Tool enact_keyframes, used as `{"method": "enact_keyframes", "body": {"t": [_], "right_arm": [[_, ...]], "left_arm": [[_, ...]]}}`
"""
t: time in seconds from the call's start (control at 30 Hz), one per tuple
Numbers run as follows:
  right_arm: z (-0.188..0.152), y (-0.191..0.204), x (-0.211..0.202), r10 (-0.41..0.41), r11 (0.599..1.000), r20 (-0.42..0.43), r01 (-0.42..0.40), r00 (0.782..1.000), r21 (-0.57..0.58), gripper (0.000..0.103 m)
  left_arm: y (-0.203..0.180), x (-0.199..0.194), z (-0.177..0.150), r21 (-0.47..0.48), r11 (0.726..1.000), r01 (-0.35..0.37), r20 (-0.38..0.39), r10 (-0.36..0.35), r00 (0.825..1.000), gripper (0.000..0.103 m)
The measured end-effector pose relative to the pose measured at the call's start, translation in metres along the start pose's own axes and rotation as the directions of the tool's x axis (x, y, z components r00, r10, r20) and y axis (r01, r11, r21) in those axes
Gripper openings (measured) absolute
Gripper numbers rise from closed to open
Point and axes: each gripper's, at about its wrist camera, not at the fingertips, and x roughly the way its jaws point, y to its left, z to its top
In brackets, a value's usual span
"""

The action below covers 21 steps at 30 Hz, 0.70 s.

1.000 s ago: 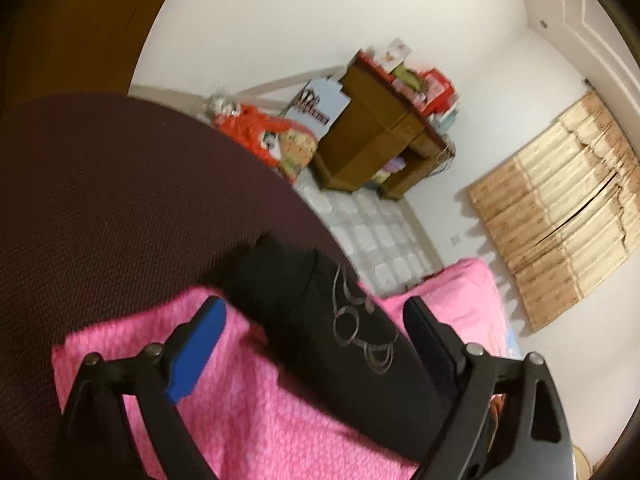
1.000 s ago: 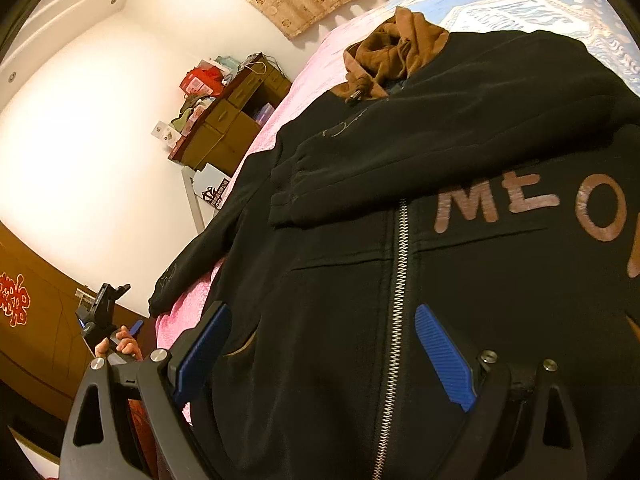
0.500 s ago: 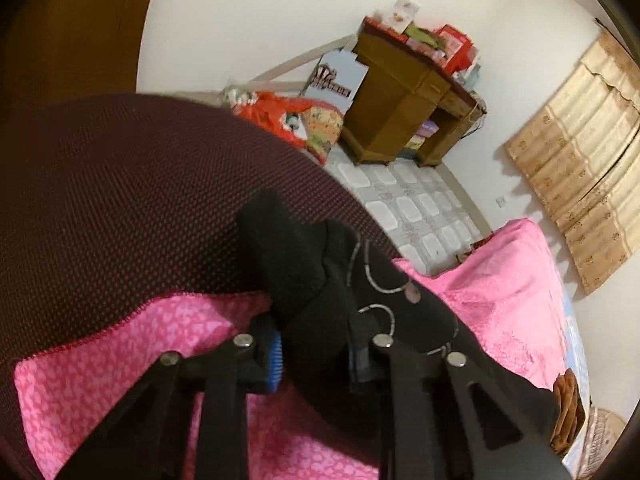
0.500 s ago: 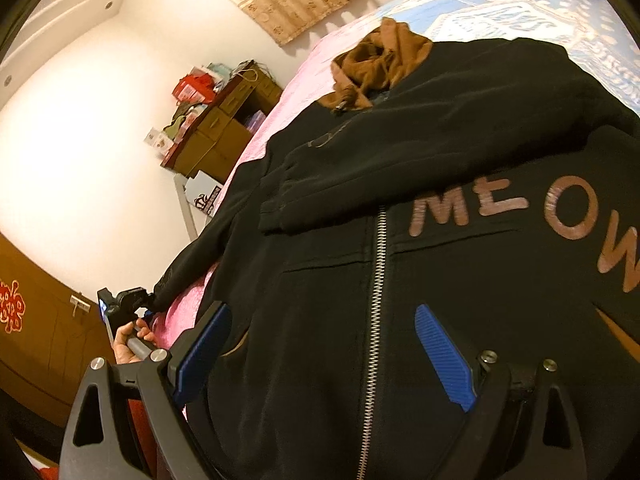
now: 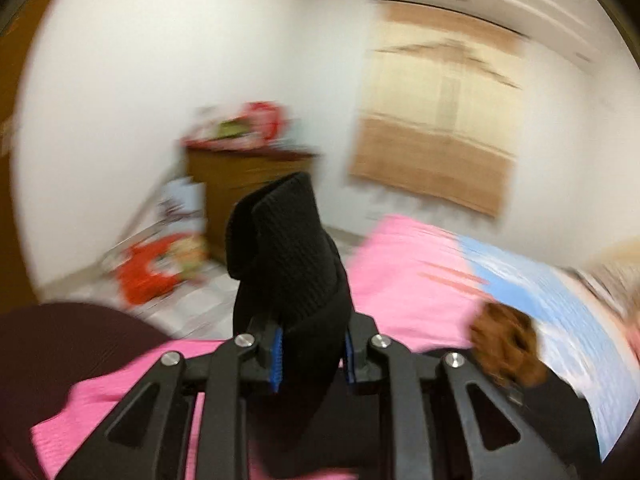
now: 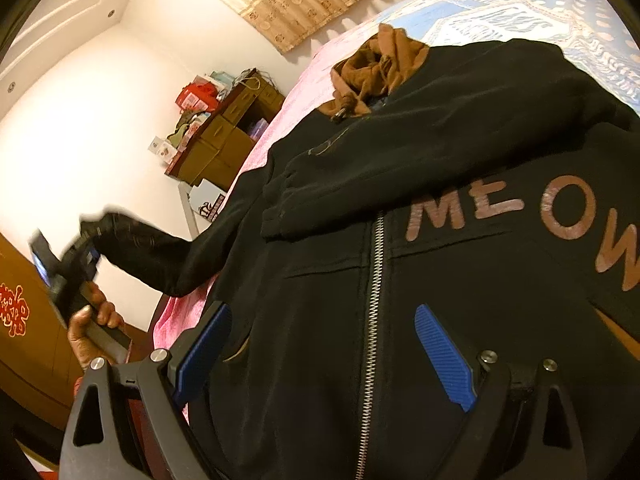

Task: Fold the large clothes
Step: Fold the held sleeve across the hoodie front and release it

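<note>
Now the left gripper [image 5: 310,354], which stood wide over the sleeve a second ago, has its blue-padded fingers [image 5: 276,356] clamped on the ribbed cuff of the black sleeve [image 5: 286,248] and has lifted it off the pink bedspread [image 5: 404,276]. From the right wrist view that sleeve [image 6: 160,256] stretches out from the black zip-up hoodie with brown MEOW lettering [image 6: 400,280], which lies front-up on the bed. The right gripper [image 6: 320,354] has not moved: it hovers over the hoodie's lower front, fingers wide and empty. Likely the sleeve gets carried across the hoodie's chest next
</note>
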Motion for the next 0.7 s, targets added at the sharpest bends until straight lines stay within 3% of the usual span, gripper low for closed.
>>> {"method": "enact_keyframes", "body": {"t": [0.07, 0.13, 0.27, 0.33, 0.37, 0.4, 0.47, 0.5, 0.53, 0.6, 0.7], "right_arm": [[0.0, -0.004, -0.005, -0.004, 1.0, 0.01, 0.004, 1.0, 0.009, 0.093], [-0.001, -0.01, -0.014, -0.014, 1.0, 0.033, 0.013, 0.999, 0.016, 0.093], [0.0, -0.031, -0.035, -0.044, 0.998, 0.078, 0.039, 0.996, 0.054, 0.093], [0.001, -0.044, -0.041, -0.063, 0.995, 0.089, 0.056, 0.994, 0.084, 0.093], [0.001, -0.05, -0.044, -0.074, 0.993, 0.092, 0.064, 0.993, 0.098, 0.093], [0.001, -0.058, -0.047, -0.079, 0.991, 0.093, 0.068, 0.993, 0.115, 0.093], [0.001, -0.064, -0.051, -0.074, 0.99, 0.099, 0.061, 0.992, 0.128, 0.093], [0.001, -0.066, -0.054, -0.079, 0.99, 0.107, 0.065, 0.991, 0.128, 0.093], [0.002, -0.067, -0.056, -0.08, 0.99, 0.113, 0.066, 0.99, 0.126, 0.093], [0.007, -0.068, -0.058, -0.065, 0.99, 0.125, 0.049, 0.99, 0.13, 0.093], [0.02, -0.066, -0.061, -0.007, 0.991, 0.147, -0.014, 0.989, 0.137, 0.093]], "left_arm": [[-0.045, -0.002, -0.009, 0.059, 0.992, 0.111, -0.027, -0.109, 0.994, 0.023], [-0.098, -0.004, -0.032, 0.117, 0.97, 0.214, -0.083, -0.205, 0.975, 0.023], [-0.163, 0.001, -0.079, 0.18, 0.929, 0.324, -0.218, -0.283, 0.934, 0.023], [-0.192, -0.001, -0.11, 0.247, 0.902, 0.353, -0.291, -0.279, 0.915, 0.026], [-0.203, 0.001, -0.123, 0.283, 0.887, 0.365, -0.332, -0.267, 0.905, 0.035], [-0.213, 0.0, -0.14, 0.305, 0.864, 0.401, -0.394, -0.269, 0.879, 0.053], [-0.218, -0.01, -0.156, 0.31, 0.842, 0.442, -0.465, -0.272, 0.843, 0.077], [-0.216, -0.018, -0.16, 0.306, 0.833, 0.462, -0.48, -0.284, 0.83, 0.081], [-0.209, -0.021, -0.158, 0.301, 0.829, 0.472, -0.471, -0.301, 0.829, 0.083], [-0.186, -0.042, -0.153, 0.291, 0.84, 0.459, -0.433, -0.312, 0.846, 0.103], [-0.148, -0.05, -0.145, 0.222, 0.893, 0.391, -0.388, -0.287, 0.876, 0.103]]}}
